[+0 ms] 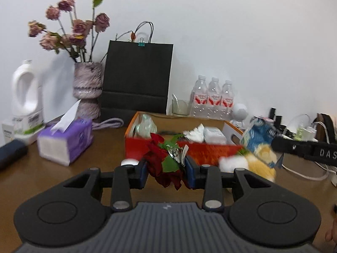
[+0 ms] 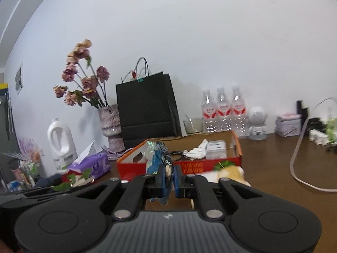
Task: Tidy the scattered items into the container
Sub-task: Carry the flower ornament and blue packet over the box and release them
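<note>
The left gripper [image 1: 165, 169] clamps a red rose [image 1: 162, 164] and the right gripper [image 2: 169, 179] pinches a blue snack packet [image 2: 160, 160], both just short of the red box [image 1: 189, 149], whose near wall could snag the drooping petals.

bag [image 1: 137, 78] behind box [image 1: 168, 147], tissues [image 1: 67, 141] left

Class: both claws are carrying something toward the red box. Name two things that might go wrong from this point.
1. The left claw pinches the red rose by its soft bloom, so petals may crush or it may slip out.
2. The right claw holds only an edge of the blue snack packet; near the red box it could snag on the wall or drop outside.
</note>
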### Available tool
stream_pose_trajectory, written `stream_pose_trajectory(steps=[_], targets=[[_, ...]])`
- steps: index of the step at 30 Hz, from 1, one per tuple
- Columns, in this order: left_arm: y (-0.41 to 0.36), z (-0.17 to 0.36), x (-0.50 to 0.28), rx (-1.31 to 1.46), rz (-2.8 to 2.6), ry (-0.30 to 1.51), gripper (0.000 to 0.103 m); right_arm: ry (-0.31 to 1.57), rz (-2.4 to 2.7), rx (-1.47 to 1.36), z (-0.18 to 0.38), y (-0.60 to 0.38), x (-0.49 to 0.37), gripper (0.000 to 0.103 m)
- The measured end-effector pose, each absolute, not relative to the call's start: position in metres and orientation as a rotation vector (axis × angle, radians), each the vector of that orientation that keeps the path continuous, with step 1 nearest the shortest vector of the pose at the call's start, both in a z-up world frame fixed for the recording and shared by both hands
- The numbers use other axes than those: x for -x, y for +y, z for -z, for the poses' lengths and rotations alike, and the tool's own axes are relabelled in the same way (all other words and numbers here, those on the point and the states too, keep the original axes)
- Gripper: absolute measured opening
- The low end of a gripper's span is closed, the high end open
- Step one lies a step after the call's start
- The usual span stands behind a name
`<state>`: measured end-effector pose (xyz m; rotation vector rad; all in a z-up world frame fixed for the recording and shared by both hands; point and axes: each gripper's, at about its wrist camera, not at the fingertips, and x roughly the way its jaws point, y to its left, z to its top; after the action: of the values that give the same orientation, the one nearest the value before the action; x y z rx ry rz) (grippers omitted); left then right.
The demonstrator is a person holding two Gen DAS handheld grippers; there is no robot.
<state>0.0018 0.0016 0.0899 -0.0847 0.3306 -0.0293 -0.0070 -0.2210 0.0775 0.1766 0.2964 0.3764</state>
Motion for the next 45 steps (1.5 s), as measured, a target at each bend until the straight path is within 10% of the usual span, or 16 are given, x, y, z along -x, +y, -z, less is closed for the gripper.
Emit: stream_pose_trajectory(steps=[15,21,27,34,38,45], targets=[[0.047,-0.117,-0.18,0.146,0.036,0.46,0.037,0.823,-0.527,-0.303,-0.071,-0.145,-0.257,0.009],[0.032,-0.106,-0.223,0.095,0.103,0.542,0.037,1.005,-0.537,-0.123,-0.04,-0.109,-0.284,0.062],[0.017,-0.098,-0.302,0.125,0.159,0.702,0.037,0.922,-0.486,-0.228,-0.061,-0.161,-0.283,0.084],[-0.016,-0.057,-0.358,-0.016,0.112,0.893,0.042,0.875,-0.404,-0.254,-0.074,-0.203,-0.28,0.086],[-0.009,-0.06,-0.357,0.018,0.11,0.905,0.078,0.884,-0.39,-0.261,-0.07,-0.213,-0.28,0.086],[0.005,-0.095,-0.33,0.013,0.118,0.876,0.08,0.909,-0.371,-0.184,-0.067,-0.199,-0.298,0.086]])
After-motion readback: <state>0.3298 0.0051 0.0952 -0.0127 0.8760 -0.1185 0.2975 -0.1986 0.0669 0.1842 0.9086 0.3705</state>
